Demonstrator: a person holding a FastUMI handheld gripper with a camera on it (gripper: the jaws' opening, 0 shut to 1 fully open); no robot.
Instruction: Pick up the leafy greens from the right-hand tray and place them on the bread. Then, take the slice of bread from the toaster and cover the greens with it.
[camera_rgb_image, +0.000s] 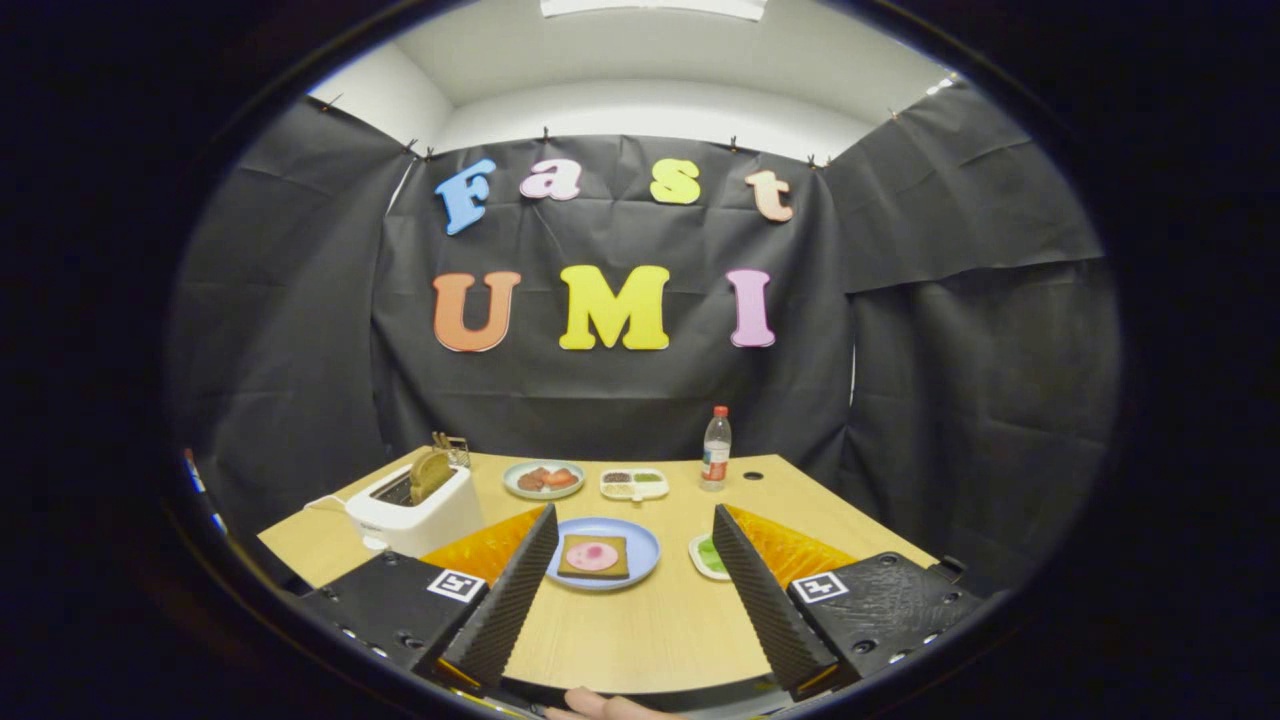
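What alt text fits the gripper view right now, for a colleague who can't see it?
The open claw hangs above a wooden table, holding nothing; between its fingers, a blue plate carries bread with a pink slice. Leafy greens sit in a small tray by one finger; a toaster holding a bread slice stands opposite.

claw (630, 590) spread wide, bread (593, 556) beyond it

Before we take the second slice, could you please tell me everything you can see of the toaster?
The toaster is a white, boxy appliance standing upright on the wooden table, beyond the gripper's open left finger and left of the blue plate. A browned bread slice stands out of its top slot. A white cord trails off its left side. The fingers hold nothing and do not touch it.
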